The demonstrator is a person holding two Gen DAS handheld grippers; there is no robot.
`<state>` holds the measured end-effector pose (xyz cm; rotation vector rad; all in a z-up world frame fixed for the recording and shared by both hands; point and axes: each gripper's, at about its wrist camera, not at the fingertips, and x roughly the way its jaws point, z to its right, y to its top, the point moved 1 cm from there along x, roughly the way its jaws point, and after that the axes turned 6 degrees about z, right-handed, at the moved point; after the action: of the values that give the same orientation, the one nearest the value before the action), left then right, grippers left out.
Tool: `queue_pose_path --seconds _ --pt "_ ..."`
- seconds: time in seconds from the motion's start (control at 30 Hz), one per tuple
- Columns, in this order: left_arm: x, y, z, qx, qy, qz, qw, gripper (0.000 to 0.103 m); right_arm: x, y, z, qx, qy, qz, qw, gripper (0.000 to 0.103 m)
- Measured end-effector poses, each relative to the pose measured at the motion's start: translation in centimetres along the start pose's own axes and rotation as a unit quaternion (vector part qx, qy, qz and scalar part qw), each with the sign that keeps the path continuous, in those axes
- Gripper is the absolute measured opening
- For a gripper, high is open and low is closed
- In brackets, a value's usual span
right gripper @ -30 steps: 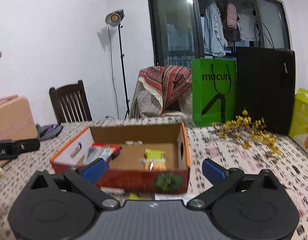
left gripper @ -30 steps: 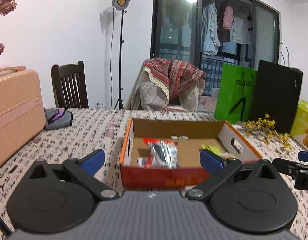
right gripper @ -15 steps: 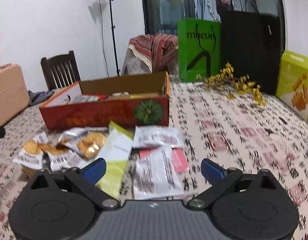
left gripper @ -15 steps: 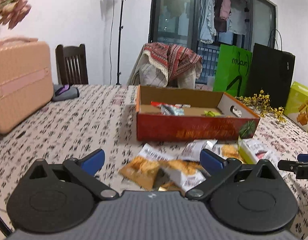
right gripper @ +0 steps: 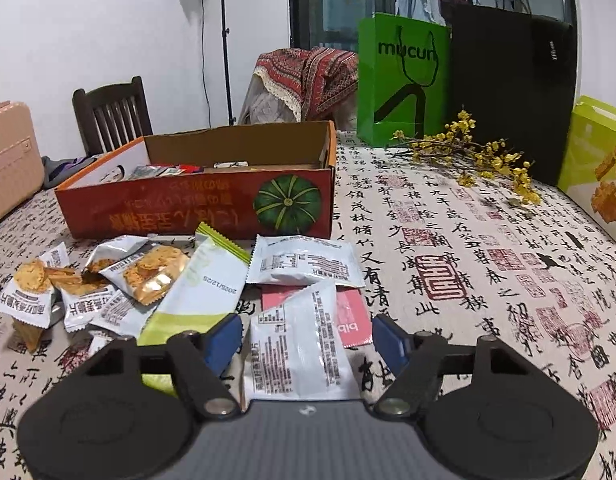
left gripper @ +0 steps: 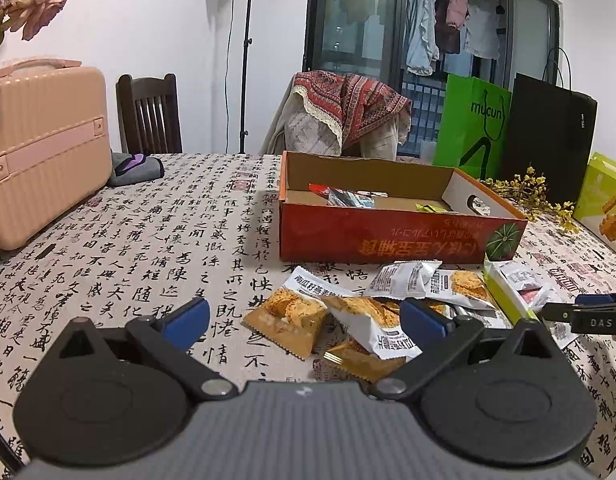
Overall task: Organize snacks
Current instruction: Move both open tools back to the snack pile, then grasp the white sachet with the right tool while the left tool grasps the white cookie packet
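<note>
A red cardboard box (left gripper: pixel 387 236) (right gripper: pixel 196 210) stands on the table with a few snack packets inside. Several loose snack packets lie in front of it. My left gripper (left gripper: pixel 304 318) is open, low over orange-and-white cracker packets (left gripper: pixel 363 326). My right gripper (right gripper: pixel 308 338) is open, its fingers on either side of a white packet (right gripper: pixel 298 348) that lies on a pink packet (right gripper: pixel 351 316). A green-and-white packet (right gripper: pixel 200 292) lies to its left. The right gripper's tip also shows at the right edge of the left wrist view (left gripper: pixel 591 316).
A pink suitcase (left gripper: pixel 40 148) stands at the table's left. A green bag (right gripper: pixel 401 80), a black bag (right gripper: pixel 511 92), yellow flowers (right gripper: pixel 471 156) and a lime box (right gripper: pixel 595 168) stand at the back right. Two chairs stand behind the table.
Both grippers have dropped from above the box to low over the loose packets in front of it. The right gripper's fingers have narrowed around the white packet.
</note>
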<state>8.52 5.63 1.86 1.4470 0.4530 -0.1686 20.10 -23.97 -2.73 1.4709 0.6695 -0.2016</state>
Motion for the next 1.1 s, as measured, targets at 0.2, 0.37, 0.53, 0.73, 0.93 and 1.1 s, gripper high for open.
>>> queue_pose_path --seconds 0.2,0.37,0.53,0.73,0.93,1.1 --pt "0.4 0.0 0.5 0.008 0.002 -0.005 1.0000 0.103 1.3 -0.4 -0.5 -0.008 0.003 -0.015 1.000 0.061" --pt "0.7 0.0 1.0 0.013 0.001 -0.008 0.9999 0.103 1.0 -0.6 -0.4 -0.009 0.003 -0.006 1.000 0.053" --pt "1.2 -0.2 1.6 0.020 0.001 -0.017 0.9997 0.103 0.6 -0.7 -0.6 -0.018 0.003 0.006 1.000 0.049" --pt "1.8 -0.2 2.2 0.026 0.005 -0.027 0.9993 0.103 -0.8 -0.7 -0.3 -0.008 -0.004 0.047 0.999 0.047" --pt "3.5 -0.4 4.0 0.054 0.015 -0.053 0.9970 0.103 -2.0 -0.7 0.1 0.002 -0.015 0.085 0.996 0.047" --pt "5.0 -0.5 6.1 0.090 0.032 -0.062 0.9934 0.103 -1.9 -0.6 0.2 0.002 -0.017 0.082 0.996 0.047"
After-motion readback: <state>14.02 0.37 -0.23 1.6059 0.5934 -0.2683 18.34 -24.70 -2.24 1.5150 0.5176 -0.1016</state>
